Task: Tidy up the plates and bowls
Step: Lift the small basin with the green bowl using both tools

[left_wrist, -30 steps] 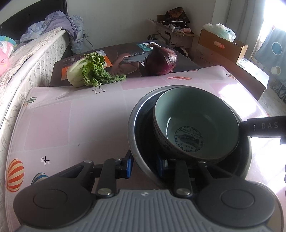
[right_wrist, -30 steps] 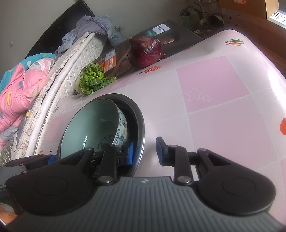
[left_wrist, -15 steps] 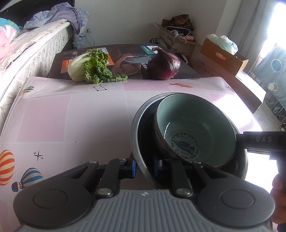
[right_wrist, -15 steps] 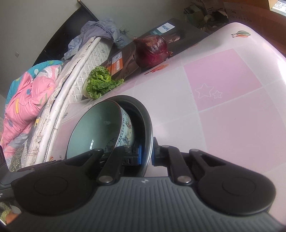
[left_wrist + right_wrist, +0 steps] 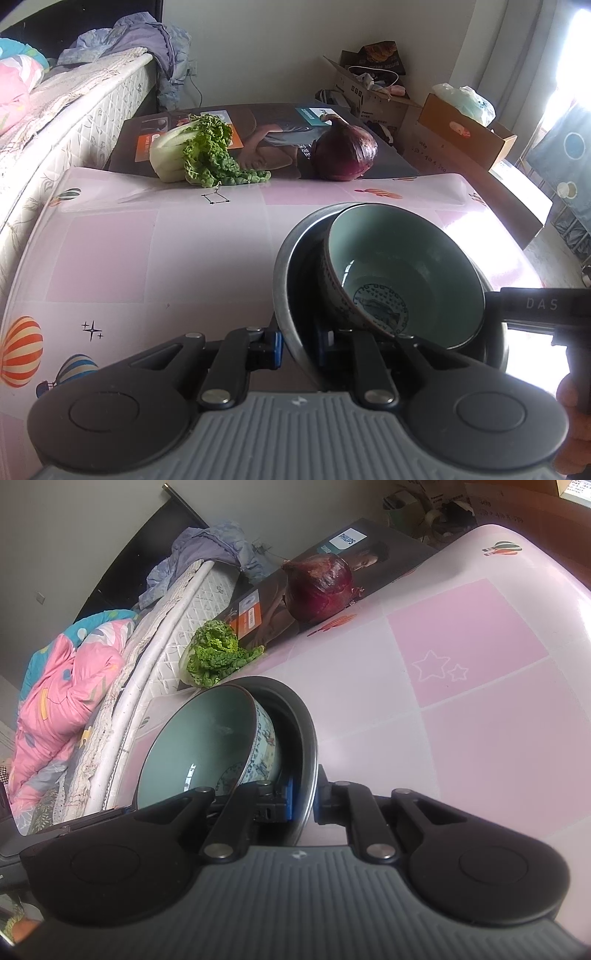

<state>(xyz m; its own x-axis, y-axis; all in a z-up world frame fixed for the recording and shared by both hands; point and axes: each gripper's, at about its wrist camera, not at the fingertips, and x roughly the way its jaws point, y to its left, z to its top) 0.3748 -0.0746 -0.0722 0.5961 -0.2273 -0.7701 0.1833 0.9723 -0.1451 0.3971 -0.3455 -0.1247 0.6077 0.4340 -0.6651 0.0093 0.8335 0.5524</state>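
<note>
A pale green ceramic bowl (image 5: 402,273) with a blue patterned outside sits tilted inside a larger dark metal bowl (image 5: 291,266). My left gripper (image 5: 297,349) is shut on the metal bowl's near rim. My right gripper (image 5: 303,805) is shut on the metal bowl's (image 5: 308,738) rim at the opposite side, and the ceramic bowl (image 5: 199,746) leans to its left. Both bowls are held above the pink tablecloth (image 5: 147,258). The right gripper's body shows in the left wrist view at the right edge.
A leafy green cabbage (image 5: 195,155) and a red onion (image 5: 345,153) lie at the table's far edge against a dark printed box (image 5: 266,125). A mattress (image 5: 55,122) runs along the left. Cardboard boxes (image 5: 458,133) stand at the back right.
Both grippers closed on the metal bowl's rim, the right from clearly open. The bowls now ride higher above the table, and the views have tilted.
</note>
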